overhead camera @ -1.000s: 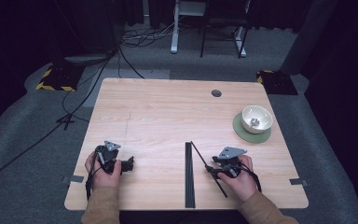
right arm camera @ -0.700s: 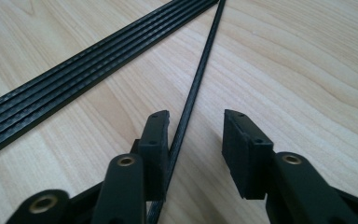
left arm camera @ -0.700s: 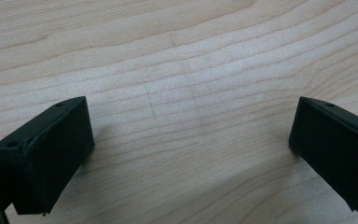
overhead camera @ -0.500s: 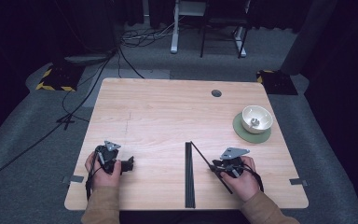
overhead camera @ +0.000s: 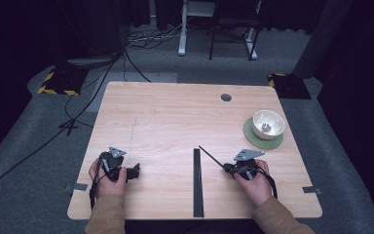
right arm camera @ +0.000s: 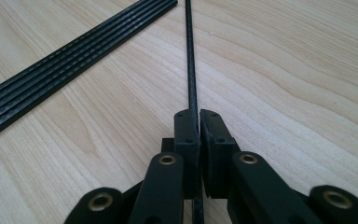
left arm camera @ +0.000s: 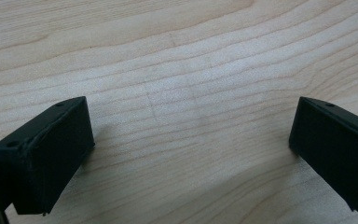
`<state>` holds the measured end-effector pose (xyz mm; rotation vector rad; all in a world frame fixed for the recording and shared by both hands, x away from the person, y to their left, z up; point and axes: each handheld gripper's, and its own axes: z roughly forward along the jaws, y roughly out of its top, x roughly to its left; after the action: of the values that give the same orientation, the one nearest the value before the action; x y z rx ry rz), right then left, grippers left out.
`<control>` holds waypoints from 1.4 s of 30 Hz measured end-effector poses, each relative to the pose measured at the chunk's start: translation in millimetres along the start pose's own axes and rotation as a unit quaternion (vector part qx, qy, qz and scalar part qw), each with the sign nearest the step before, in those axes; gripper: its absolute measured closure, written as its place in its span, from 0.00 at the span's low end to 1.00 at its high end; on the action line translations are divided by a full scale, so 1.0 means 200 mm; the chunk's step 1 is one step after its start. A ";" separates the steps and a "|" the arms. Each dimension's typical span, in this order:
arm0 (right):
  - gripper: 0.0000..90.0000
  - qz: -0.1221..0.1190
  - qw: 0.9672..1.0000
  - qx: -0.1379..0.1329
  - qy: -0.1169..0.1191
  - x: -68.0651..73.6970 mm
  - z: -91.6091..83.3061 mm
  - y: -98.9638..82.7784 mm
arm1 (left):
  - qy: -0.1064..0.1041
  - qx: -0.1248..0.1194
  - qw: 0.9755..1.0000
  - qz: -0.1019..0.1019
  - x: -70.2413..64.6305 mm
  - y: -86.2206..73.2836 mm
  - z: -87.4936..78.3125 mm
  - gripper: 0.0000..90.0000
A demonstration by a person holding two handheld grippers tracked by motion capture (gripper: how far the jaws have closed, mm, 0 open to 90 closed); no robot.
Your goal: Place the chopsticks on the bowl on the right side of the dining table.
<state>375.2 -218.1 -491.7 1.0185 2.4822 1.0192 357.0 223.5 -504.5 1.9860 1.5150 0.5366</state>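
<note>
Pick-up step: right gripper [right arm camera: 195, 122] fingers, just closing, pinch the thin black rod [right arm camera: 189, 56] low over the desk [overhead camera: 175, 117] beside the black slat strip [overhead camera: 197, 183]; left gripper [left arm camera: 186, 144] fingers spread, idle; next, a steady lift seems required.

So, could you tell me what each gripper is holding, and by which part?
The right gripper has just closed on a thin black rod, near its end; the left gripper is open, holding nothing.

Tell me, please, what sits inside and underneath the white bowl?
Inside the white bowl lies a small pale object, too small to identify. Under it is a green mat, whose centre the bowl covers.
</note>
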 end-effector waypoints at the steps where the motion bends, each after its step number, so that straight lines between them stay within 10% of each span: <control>1: 0.96 0.000 1.000 0.000 -0.002 0.00 0.00 0.00 | 0.000 0.000 1.000 0.000 0.00 0.00 0.00 0.00; 42: 0.97 -0.004 0.996 -0.086 -0.012 -0.15 -0.56 0.10 | 0.000 0.000 1.000 0.000 0.00 0.00 0.00 0.00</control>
<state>352.7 -286.5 -398.3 0.9600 2.3294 1.1873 357.0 223.5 -504.4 1.9863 1.5148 0.5353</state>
